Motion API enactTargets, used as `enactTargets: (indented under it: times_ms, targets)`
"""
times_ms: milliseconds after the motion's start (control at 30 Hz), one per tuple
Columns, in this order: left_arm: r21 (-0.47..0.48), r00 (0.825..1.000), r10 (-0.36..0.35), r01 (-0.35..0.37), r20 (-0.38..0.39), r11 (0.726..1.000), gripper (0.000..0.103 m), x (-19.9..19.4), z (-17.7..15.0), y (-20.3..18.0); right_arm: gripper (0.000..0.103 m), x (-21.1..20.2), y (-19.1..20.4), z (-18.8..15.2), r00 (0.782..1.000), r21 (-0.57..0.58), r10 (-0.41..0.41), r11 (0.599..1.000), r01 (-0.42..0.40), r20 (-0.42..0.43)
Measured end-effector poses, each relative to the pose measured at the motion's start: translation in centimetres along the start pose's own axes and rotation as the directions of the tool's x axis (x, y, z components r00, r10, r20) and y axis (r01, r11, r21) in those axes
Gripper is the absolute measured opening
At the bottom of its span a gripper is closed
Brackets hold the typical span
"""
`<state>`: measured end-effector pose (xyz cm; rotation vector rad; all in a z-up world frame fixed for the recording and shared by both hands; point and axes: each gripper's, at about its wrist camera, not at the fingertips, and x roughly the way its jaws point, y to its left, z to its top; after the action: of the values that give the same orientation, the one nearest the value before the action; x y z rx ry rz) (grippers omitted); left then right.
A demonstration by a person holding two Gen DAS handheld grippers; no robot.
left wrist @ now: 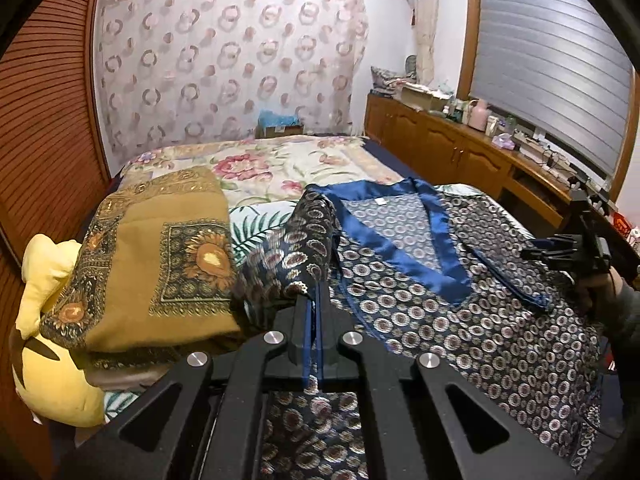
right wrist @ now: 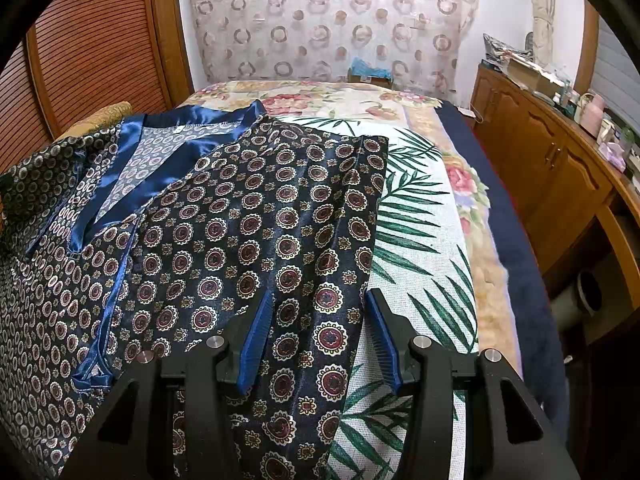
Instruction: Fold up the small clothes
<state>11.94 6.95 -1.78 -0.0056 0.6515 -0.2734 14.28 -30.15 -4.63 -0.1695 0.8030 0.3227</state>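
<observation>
A navy satin top (left wrist: pixel 460 312) with round medallion print and a blue V collar (left wrist: pixel 404 248) lies spread on the bed. My left gripper (left wrist: pixel 314 292) is shut on the top's left sleeve (left wrist: pixel 296 248), which is lifted and bunched above the fingers. In the right wrist view the same top (right wrist: pixel 240 240) lies with its right sleeve folded over the front. My right gripper (right wrist: pixel 320 304) is open, its blue pads (right wrist: pixel 256 336) straddling the right edge of the fabric. The right gripper also shows in the left wrist view (left wrist: pixel 568 252), held by a hand.
A folded mustard scarf (left wrist: pixel 152 264) and a yellow plush toy (left wrist: pixel 48 344) lie at the bed's left. The floral bedspread (left wrist: pixel 272 164) stretches behind. A leaf-print cloth (right wrist: pixel 420 248) lies under the top. A wooden cabinet (right wrist: pixel 552 168) with clutter runs along the right.
</observation>
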Motion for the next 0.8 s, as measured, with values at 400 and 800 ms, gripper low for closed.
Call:
enactTargets:
  times_ms: [400, 800]
  targets:
    - [0.042, 1.000, 0.003, -0.004, 0.022, 0.999, 0.002, -1.5, -2.0, -2.1, 0.050, 1.4, -1.0, 2.2, 0.998, 0.002, 0.036, 0.999, -0.036, -0.049]
    - [0.007, 0.997, 0.028, -0.029, 0.079, 1.000, 0.002, -4.6, -2.2, -0.8, 0.005, 0.7, 1.0, 5.0, 0.996, -0.047, 0.084, 0.995, -0.085, -0.024]
